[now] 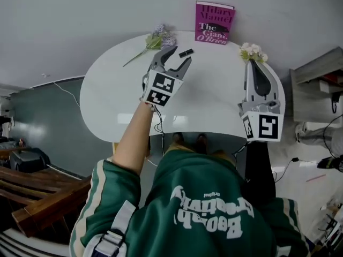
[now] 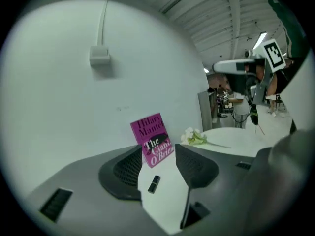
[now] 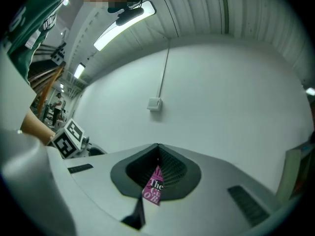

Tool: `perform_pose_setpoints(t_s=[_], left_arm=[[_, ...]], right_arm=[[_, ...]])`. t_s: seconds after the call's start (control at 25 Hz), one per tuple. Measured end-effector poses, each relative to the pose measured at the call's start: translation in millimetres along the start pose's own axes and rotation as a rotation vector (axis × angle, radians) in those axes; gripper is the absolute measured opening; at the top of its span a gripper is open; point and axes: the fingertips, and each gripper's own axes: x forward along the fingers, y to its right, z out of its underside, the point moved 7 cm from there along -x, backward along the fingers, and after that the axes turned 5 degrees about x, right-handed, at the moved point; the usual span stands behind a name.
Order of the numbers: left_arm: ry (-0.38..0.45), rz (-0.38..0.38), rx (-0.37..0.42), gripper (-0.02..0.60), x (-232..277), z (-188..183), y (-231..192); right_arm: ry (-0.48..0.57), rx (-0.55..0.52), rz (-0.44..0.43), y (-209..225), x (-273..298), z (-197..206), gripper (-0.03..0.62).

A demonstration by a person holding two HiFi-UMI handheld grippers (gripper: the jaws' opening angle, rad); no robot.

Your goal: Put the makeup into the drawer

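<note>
Jaws on your left gripper stood wide apart, with the black makeup tube lying on the white table in the gap between them, touching neither. Your right gripper was closed and empty, aimed at the pink book.

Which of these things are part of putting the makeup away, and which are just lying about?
Job: small black makeup tube; left hand-held gripper, open, near it.
Lying about: book; purple flowers; white flowers.

Small black makeup tube lies flat on the white table; untouched.
</note>
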Motion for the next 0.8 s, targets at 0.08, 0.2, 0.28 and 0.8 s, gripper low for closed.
perform_pose_setpoints(t_s=[0.08,0.2,0.28,0.8], left_arm=[[-0.087,0.059,0.006,0.227,29,33,-8],[-0.197,0.139,0.009,0.227,66,75,-14],[-0.258,0.179,0.003,0.227,88,99,-18],[-0.508,0.306,-0.006,0.100,150,184,-15]], right_arm=[[-0.023,-0.006,0.037,7,-2,4,0.009],[-0.056,-0.011,0.097,17,-10,10,0.009],[-0.079,-0.018,0.136,23,-15,14,0.009],[-0.174,-0.037,0.273,38,-42,30,0.009]])
